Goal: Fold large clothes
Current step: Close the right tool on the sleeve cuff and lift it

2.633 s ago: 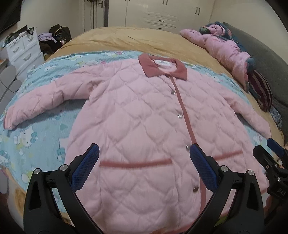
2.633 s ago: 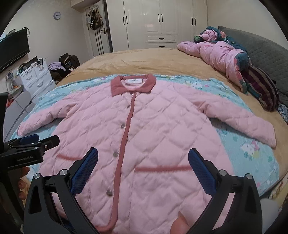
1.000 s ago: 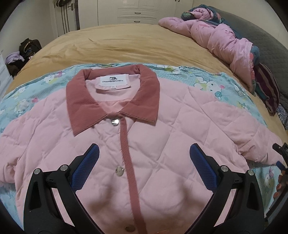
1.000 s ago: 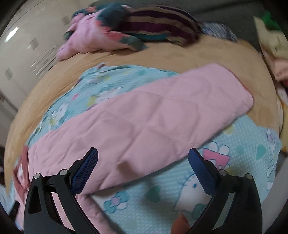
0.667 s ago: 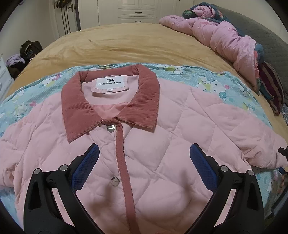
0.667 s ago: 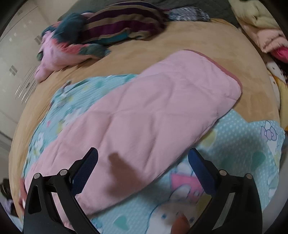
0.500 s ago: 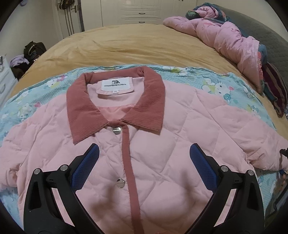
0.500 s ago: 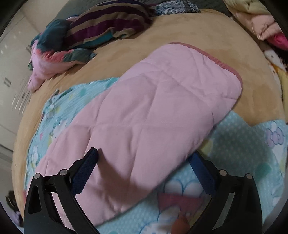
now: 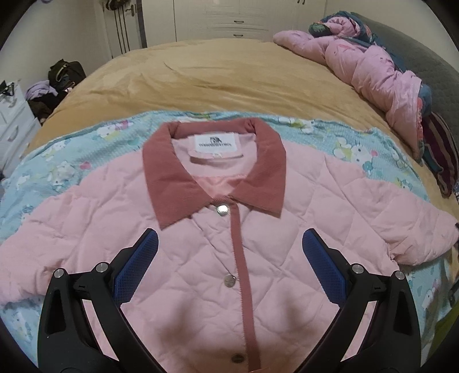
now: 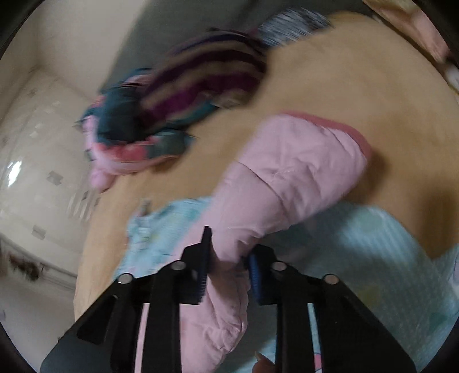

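A pink quilted jacket (image 9: 258,246) with a dusty-red collar (image 9: 215,178) lies face up and buttoned on a light blue cartoon-print sheet (image 9: 71,160). My left gripper (image 9: 229,252) hovers open over the chest, just below the collar, with nothing between its blue pads. In the right wrist view the jacket's sleeve (image 10: 287,178) is lifted off the sheet, its red-trimmed cuff hanging beyond my right gripper (image 10: 228,252). The jaws of that gripper are closing and pinch the sleeve fabric between them. This view is blurred.
The sheet lies on a tan bedspread (image 9: 229,74). A heap of pink and striped bedding (image 9: 387,77) lies along the right side by a grey headboard. White wardrobes (image 9: 229,17) stand behind the bed, a white drawer unit (image 9: 11,120) and bags at the left.
My right gripper went from wide open above the flat sleeve to pinching it, and the sleeve has risen off the sheet. My left gripper has drawn back a little from the collar.
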### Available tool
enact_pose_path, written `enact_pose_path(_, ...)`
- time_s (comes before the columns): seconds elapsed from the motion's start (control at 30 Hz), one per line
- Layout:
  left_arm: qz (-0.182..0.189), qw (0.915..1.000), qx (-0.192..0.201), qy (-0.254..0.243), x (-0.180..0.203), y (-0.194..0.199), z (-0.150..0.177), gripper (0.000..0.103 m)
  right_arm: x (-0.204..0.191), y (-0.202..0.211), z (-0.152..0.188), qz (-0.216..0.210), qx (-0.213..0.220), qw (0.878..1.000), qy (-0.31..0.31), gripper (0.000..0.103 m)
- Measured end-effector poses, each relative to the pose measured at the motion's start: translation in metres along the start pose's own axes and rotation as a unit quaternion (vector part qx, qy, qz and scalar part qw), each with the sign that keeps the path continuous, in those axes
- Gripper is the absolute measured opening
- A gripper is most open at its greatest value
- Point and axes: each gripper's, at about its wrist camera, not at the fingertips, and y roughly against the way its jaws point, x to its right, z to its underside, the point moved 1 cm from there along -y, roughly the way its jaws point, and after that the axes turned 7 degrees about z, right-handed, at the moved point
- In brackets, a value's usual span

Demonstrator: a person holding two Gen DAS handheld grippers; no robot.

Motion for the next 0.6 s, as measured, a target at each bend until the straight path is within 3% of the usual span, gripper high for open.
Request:
enact_pose_path(0.27,0.017,0.9995,0.015,0.02,-0.012,0.032,-0.012,0.094,-0.09,0.074,0.002,-0.107,0.028,0.988,0.112,0.016)
enact_pose_path(0.6,0.037,0.9975,0.049,0.036,-0.045,0.083,-0.038,0.094,-0.205,0.154,0.063,-0.22,0.043,0.943,0.246,0.015)
